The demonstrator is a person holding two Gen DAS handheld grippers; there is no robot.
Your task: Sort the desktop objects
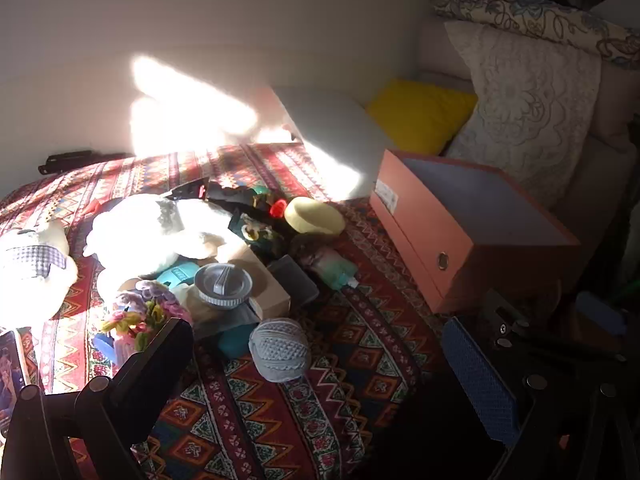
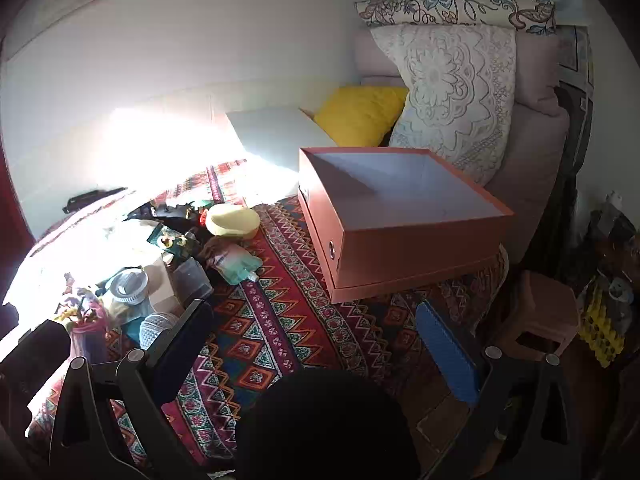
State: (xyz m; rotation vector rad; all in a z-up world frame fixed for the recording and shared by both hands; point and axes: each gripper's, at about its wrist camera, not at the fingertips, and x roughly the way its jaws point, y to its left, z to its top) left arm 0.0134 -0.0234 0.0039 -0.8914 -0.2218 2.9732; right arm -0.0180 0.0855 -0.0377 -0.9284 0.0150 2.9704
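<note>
- my left tool (image 1: 316, 364) was spread wide with nothing between its fingers, hovering low over the patterned cloth (image 1: 360, 360) that covered the tabletop.
- my right tool (image 2: 316, 340) was likewise spread wide and empty, hanging over the same cloth nearer the orange box (image 2: 400, 240).
- the clutter to be sorted lay in a heap toward ten and eleven o'clock from both tools, half washed out by sunlight.
- nearest the left tool was a grey ball of yarn (image 1: 280, 348), just ahead at about eleven o'clock, resting on the cloth beside a teal thing i could not name.
- beyond it at eleven o'clock sat a grey ribbed lid (image 1: 223, 285) on a small cardboard box (image 1: 268, 300), with a bunch of fabric flowers (image 1: 144, 312) at ten o'clock touching the left finger's edge in view.
- a pale yellow round piece (image 1: 314, 216) and a green pouch with a spout (image 1: 332, 268) lay farther off at twelve o'clock.
- the orange box stood open and bare inside at one to two o'clock from both tools, well apart from the heap, its long axis running from near right to far left.
- i judged the left tool the nearer to the yarn, and the right the nearer to the box, so a carry would run from ten o'clock across to two.
</note>
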